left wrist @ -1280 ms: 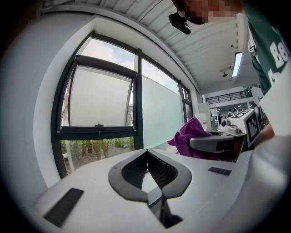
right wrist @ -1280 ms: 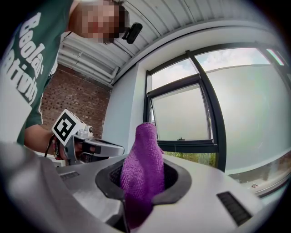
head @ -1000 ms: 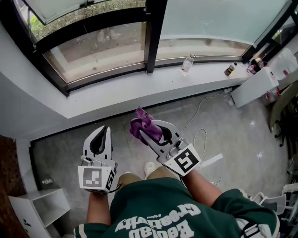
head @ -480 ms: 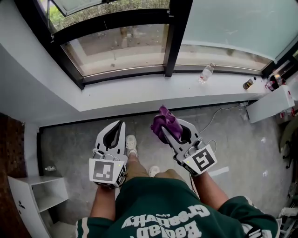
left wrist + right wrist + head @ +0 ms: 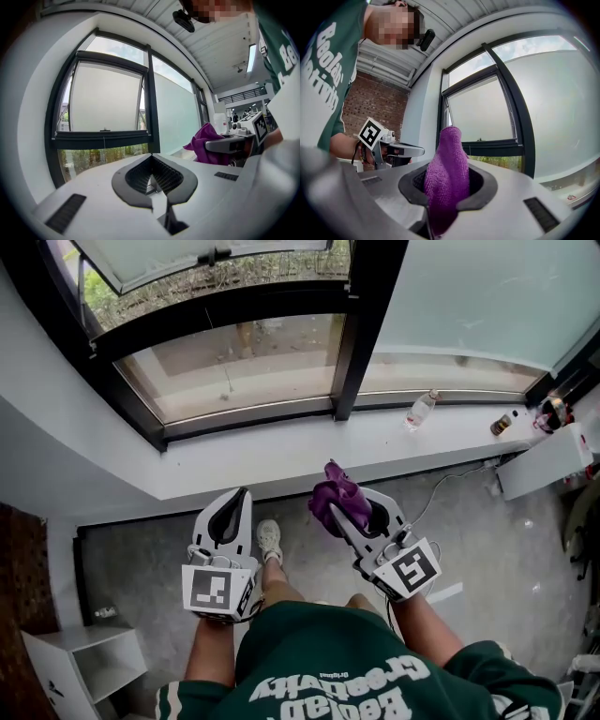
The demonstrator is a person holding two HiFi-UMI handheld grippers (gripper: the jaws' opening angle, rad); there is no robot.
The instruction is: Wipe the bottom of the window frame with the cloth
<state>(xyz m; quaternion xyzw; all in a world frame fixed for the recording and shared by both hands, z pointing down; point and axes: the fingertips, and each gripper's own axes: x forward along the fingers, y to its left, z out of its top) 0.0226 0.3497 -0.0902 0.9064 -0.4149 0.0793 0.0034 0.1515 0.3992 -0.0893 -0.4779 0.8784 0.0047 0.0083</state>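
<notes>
My right gripper (image 5: 349,505) is shut on a purple cloth (image 5: 333,493), which bunches up out of its jaws (image 5: 446,173). It hangs over the floor just short of the white sill (image 5: 281,451). The black window frame (image 5: 246,413) runs along the back of the sill, with a black upright post (image 5: 367,329) in the middle. My left gripper (image 5: 232,510) is beside the right one, shut and empty; its jaws meet with nothing between them (image 5: 153,180). From the left gripper view the cloth (image 5: 206,143) shows at the right.
A clear plastic bottle (image 5: 421,410) lies on the sill right of the post, and a small dark bottle (image 5: 502,423) stands farther right. A white box (image 5: 548,460) and a cable (image 5: 450,486) sit on the floor at right. A white shelf unit (image 5: 84,662) is at lower left.
The view has moved closer to the window and a little left. Both grippers keep their pose, the right one still holding the cloth.
</notes>
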